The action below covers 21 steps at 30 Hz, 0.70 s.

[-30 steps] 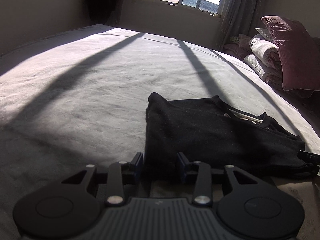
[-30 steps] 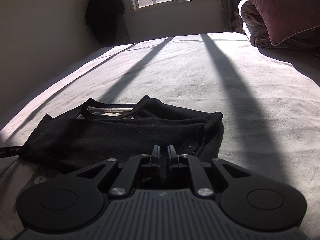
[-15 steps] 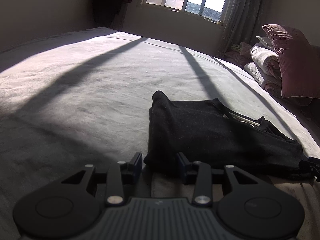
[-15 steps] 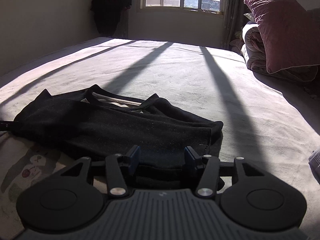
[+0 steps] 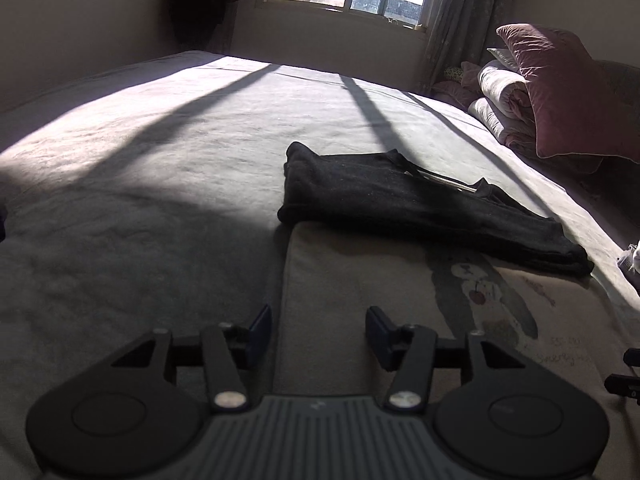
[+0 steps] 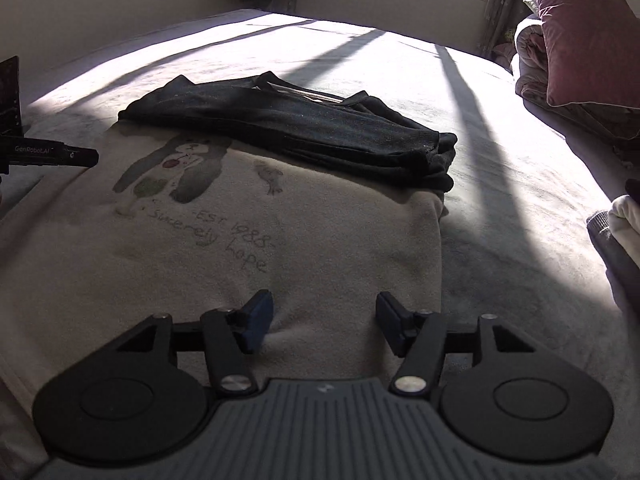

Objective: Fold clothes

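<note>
Black part folded across the cream garment (image 6: 248, 248)

Both tools, left tool (image 5: 319, 334) and right tool (image 6: 324, 320), stand spread, gripping nothing; better pinch the cream hem corners evenly.

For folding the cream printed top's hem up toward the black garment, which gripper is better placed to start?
Roughly even, slight edge right. The right gripper is open directly over the cream top, inside its right edge. The left gripper straddles the top's left edge, partly over the bedsheet.
</note>
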Each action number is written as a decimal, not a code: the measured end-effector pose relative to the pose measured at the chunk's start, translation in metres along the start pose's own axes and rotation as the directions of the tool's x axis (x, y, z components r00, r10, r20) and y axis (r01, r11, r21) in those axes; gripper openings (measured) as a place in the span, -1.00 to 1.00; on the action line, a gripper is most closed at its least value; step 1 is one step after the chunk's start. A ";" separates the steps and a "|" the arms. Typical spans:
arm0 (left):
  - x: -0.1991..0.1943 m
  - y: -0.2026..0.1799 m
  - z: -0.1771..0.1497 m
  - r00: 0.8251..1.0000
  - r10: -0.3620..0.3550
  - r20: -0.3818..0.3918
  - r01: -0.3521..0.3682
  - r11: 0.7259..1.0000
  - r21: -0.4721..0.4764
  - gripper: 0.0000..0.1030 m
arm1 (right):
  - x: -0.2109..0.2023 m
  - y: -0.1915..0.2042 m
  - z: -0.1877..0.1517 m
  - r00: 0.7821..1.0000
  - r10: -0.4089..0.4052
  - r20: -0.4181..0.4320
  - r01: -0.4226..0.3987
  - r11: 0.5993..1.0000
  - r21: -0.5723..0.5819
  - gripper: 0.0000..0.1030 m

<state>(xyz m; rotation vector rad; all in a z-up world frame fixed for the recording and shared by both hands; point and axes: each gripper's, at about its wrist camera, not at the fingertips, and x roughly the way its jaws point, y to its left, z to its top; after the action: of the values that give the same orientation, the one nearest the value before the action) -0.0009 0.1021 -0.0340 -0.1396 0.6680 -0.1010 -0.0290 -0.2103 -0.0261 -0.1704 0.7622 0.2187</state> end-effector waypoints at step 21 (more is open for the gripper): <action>-0.102 0.023 -0.064 0.977 -0.124 -0.174 0.133 0.990 0.045 0.05 | -0.082 -0.009 -0.079 0.998 0.019 -0.057 -0.015 0.998 0.069 0.22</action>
<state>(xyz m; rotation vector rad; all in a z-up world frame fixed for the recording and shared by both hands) -0.1194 0.1323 -0.0249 -0.1201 0.8264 -0.2586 -0.1367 -0.2479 -0.0240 -0.1056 0.8276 0.2041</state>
